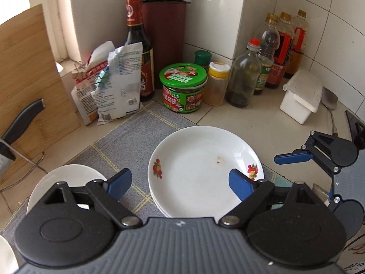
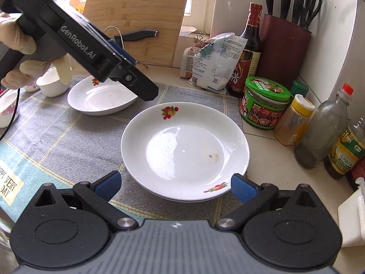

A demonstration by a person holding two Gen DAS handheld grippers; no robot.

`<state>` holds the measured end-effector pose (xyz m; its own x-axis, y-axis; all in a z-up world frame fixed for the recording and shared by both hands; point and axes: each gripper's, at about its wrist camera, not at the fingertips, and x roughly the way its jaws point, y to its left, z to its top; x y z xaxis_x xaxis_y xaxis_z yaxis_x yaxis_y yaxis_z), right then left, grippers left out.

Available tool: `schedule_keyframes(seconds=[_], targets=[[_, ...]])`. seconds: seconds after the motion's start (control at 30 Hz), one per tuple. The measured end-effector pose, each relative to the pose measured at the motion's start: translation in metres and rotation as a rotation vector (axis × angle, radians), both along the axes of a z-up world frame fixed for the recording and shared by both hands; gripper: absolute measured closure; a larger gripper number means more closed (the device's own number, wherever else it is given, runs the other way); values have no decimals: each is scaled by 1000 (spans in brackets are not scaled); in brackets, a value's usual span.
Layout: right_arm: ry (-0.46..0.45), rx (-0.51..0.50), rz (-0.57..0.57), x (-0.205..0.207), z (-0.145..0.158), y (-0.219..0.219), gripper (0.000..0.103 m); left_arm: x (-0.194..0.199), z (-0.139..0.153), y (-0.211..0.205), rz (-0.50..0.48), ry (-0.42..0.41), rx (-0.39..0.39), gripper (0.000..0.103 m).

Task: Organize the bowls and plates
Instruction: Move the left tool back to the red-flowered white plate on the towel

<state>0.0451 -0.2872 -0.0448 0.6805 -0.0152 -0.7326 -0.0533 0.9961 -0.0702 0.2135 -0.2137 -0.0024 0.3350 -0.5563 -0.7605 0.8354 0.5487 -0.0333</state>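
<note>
Both sets of fingers stand spread and empty: the left gripper [image 1: 180,182] and right gripper [image 2: 175,186] hover over the stacked plates [image 2: 184,153] on the cloth-covered surface [image 2: 57,141]. The lone plate [image 2: 100,98] behind seemingly goes next, best pinched by its rim.

Left tongs [image 1: 180,181] and right tongs [image 2: 175,186]: each has two black linkage arms tipped with ribbed blue pads [image 2: 107,186], silver pivot screws, round black hubs and a grey ribbed housing bearing a small white emblem. Seen from the right wrist, the left unit's black body carries white lettering ("GenRobot.AI", partly "DAS"). A pale glove covers the hand [image 2: 29,57] gripping it, with a thin black cable [image 2: 13,116] trailing below.
</note>
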Motion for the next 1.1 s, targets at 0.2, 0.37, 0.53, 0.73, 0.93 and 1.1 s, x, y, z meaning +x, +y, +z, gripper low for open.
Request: schedule_keyframes(seconds=[0.2,0.37,0.53,0.73,0.93,1.1], targets=[[-40,60,5,-1,2,9,0,-29,-4,41,183,-63,-7,10],[-41,82,70,6,2,22,0,-48,-16,77,356,-96,21,10],[-32,79,132,17,3,38,0,-49,-38,109,490,-112,68,10],[13,61,135,31,1,57,0,-38,-72,133,539,-67,92,10],[38,46,113,40,8,68,0,-20,-93,136,508,-43,67,10],[43,50,53,47,12,76,0,-5,-106,133,482,-32,46,10]])
